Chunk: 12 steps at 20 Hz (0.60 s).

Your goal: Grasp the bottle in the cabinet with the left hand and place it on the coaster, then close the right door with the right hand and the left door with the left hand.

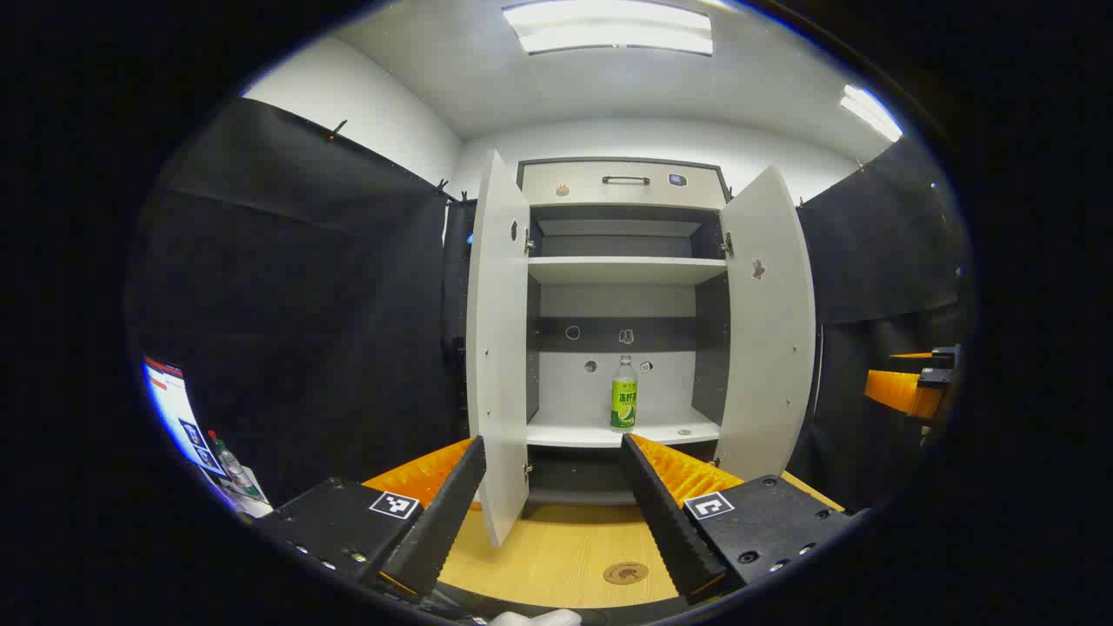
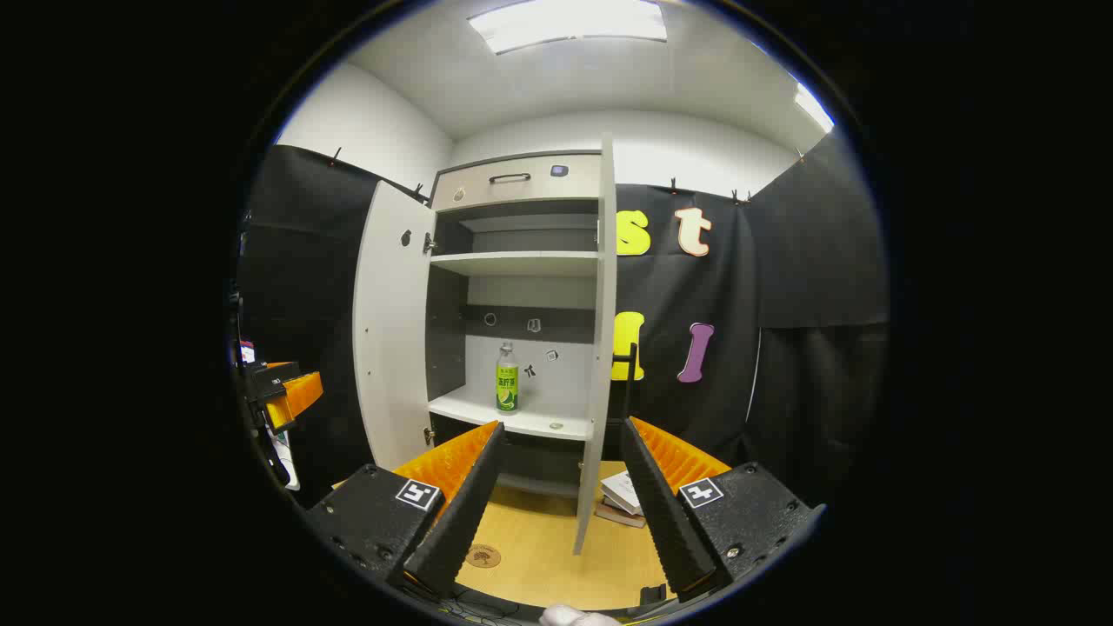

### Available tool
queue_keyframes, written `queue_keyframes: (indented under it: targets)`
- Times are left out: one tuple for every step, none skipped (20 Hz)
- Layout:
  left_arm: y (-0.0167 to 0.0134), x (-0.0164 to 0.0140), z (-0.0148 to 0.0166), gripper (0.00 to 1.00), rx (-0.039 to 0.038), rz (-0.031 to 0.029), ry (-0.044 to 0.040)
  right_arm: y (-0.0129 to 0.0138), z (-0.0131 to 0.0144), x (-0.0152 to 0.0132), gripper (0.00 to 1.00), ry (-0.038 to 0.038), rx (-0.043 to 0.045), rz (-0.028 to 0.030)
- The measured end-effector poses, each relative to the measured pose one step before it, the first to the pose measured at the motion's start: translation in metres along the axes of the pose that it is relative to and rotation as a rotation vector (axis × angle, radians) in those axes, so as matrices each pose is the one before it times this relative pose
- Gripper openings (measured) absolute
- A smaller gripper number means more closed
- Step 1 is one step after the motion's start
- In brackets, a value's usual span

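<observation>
Nearest in the left gripper view, the left gripper (image 1: 556, 522) holds its two fingers wide apart with nothing between them, over a pale wooden tabletop (image 1: 556, 548). Between those fingers, near the bottom edge, lies the round brown coaster (image 1: 625, 572). Farther off stands the cabinet (image 1: 622, 330) with both doors swung open: the left door (image 1: 497, 348) reaches forward toward the camera, and the right door (image 1: 769, 330) angles outward. On the lower white shelf (image 1: 622, 430) the bottle (image 1: 623, 393) stands upright, green-labelled, near the shelf's front edge and well apart from both grippers.

At the bottom of the right gripper view, the right gripper (image 2: 561, 513) is likewise spread open and empty. From this side the right door is seen nearly edge-on, a narrow strip just right of the shelf, and the coaster sits low on the left by the left finger. This view also picks up a small stack of books (image 2: 623, 497) on the table beyond the door's edge, and the left gripper at the far left edge. The left gripper view in turn catches the right gripper at its far right edge.
</observation>
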<state>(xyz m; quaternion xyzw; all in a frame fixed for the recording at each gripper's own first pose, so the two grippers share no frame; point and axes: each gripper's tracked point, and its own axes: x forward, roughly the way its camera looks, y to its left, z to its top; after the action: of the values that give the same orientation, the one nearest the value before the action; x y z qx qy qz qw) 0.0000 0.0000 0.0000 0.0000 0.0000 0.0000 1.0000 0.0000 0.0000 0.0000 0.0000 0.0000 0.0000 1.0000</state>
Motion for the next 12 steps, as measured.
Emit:
queue_keyframes:
  targets:
    - [-0.00216,0.00240,-0.00039,0.99,0.00186,-0.00805,0.00194,-0.00151,0.00043,-0.00030,0.82,0.00062,0.00620,-0.00413]
    - [-0.00194,0.00365,0.00032,0.99,0.00572,-0.00763,0.00063,-0.00268,0.00100,0.00000,0.82,-0.00032,0.00969,-0.00535]
    - [-0.00114,0.00181,0.00060,0.99,0.00670,-0.00082,0.00015,-0.00235,-0.00030,0.00058,0.82,-0.00266,0.01168,-0.00525]
    - [-0.00080,0.00192,-0.00113,0.94,0.00511,-0.00361,0.00309,-0.00211,0.00004,0.00141,0.82,0.00209,0.00969,-0.00580]
    - [-0.00153,0.00172,0.00023,0.95,0.00351,-0.00398,0.00172,-0.00181,-0.00056,-0.00027,0.82,0.00087,0.00588,-0.00181]
    - [-0.00153,0.00137,0.00068,0.95,0.00326,-0.00487,-0.00009,-0.00204,0.00124,0.00014,0.82,0.00040,0.00213,-0.00413]
    - [-0.00099,0.00068,0.00076,0.95,0.00234,-0.00258,-0.00175,-0.00145,0.00067,-0.00054,0.82,0.00058,-0.00164,-0.00426]
    - [-0.00077,0.00001,0.00046,0.95,0.00182,-0.00079,-0.00257,-0.00078,0.00110,0.00005,0.82,0.00067,-0.00148,-0.00354]
    - [-0.00042,0.00082,0.00000,0.99,0.00045,0.00002,-0.00109,-0.00006,-0.00081,0.00059,0.82,-0.00118,-0.00055,-0.00141]
    - [0.00017,0.00123,-0.00024,0.95,-0.00120,-0.00086,0.00021,0.00015,-0.00028,0.00009,0.82,0.00270,-0.00068,0.00026]
    - [-0.00005,0.00032,-0.00107,0.95,-0.00212,0.00026,0.00328,0.00102,-0.00109,-0.00050,0.82,0.00195,-0.00057,0.00241]
    - [0.00021,0.00250,0.00043,0.99,-0.00211,0.00020,-0.00131,0.00103,-0.00038,-0.00014,0.82,0.00338,-0.00112,0.00179]
